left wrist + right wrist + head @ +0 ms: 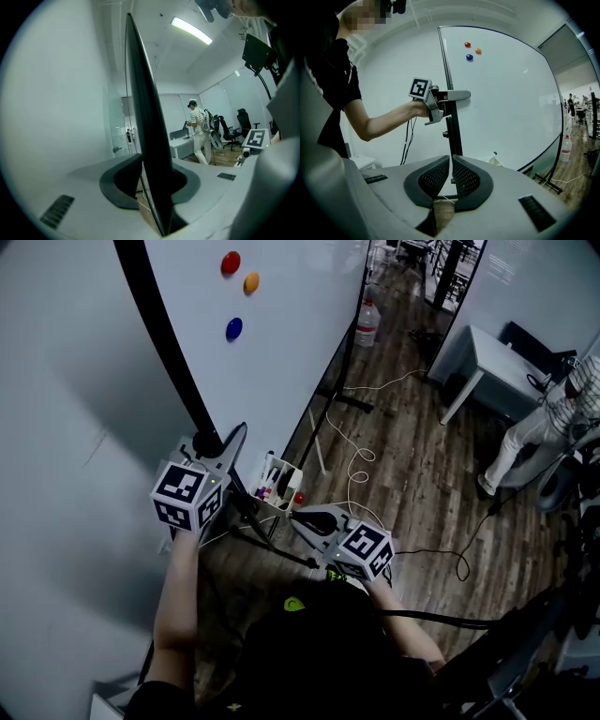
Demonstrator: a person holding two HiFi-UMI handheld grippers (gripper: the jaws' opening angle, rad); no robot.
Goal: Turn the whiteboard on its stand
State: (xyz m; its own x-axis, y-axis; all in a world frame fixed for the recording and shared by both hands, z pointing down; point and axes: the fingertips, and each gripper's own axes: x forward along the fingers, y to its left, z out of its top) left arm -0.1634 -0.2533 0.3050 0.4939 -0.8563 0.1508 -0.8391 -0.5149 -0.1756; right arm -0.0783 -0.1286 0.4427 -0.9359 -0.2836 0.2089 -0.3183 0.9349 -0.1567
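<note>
Edgewise, whiteboard (145, 117) clamped between left tongs (151, 180), right tongs (451, 176) closed, well apart

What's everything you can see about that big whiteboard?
The whiteboard is a large, glossy white panel with a thin black frame, standing upright on a black stand over wood flooring. A red magnet, an orange magnet and a blue magnet sit near its top. Its surface looks unwritten. The left gripper grips its black side edge.

Three magnets (231, 262) (251, 282) (234, 329) on one whiteboard (281, 343), one bottle (367, 322), one table (497, 357)
</note>
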